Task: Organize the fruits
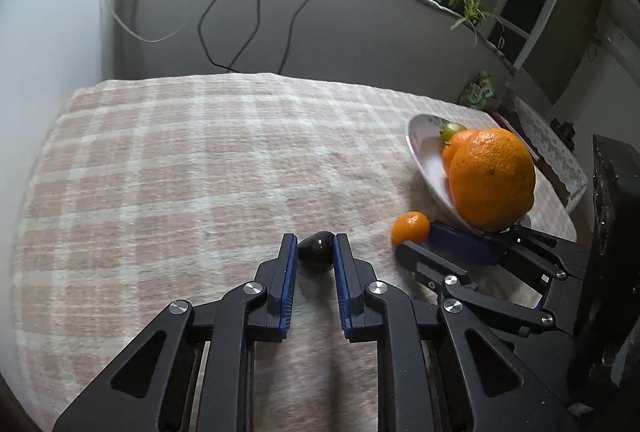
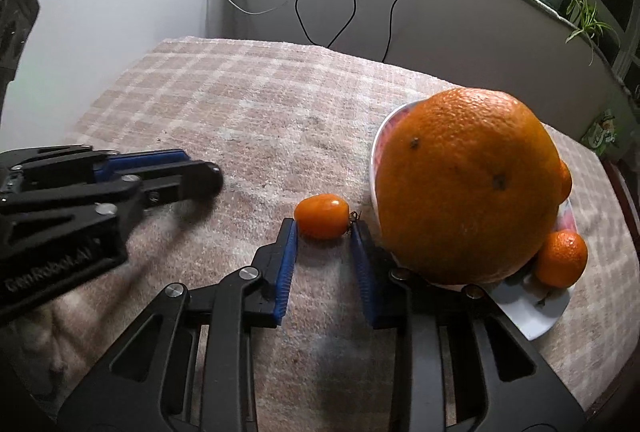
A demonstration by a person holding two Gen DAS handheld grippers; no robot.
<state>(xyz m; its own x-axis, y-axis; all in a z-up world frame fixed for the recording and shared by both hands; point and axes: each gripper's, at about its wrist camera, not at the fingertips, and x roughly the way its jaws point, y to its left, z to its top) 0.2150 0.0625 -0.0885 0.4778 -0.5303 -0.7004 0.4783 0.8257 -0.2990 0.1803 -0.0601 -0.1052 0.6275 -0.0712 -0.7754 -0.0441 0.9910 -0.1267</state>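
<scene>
Fruits number six across the two views. A large orange (image 2: 468, 187) fills the white bowl (image 2: 532, 324) at the right of the right wrist frame, with one mandarin (image 2: 562, 258) below it. In the left wrist view a second orange fruit (image 1: 454, 147) and a green fruit (image 1: 451, 129) lie behind it. One small oval orange fruit (image 2: 322, 216) lies on the plaid cloth (image 2: 240, 103) covering the counter, just left of the bowl, between the fingertips of the right hand-held gripper (image 2: 324, 228), whose jaws stand apart. One dark fruit (image 1: 316, 252) lies at lower centre of the left wrist frame, between the parted fingers of the left hand-held gripper (image 1: 316, 244); contact cannot be told.
</scene>
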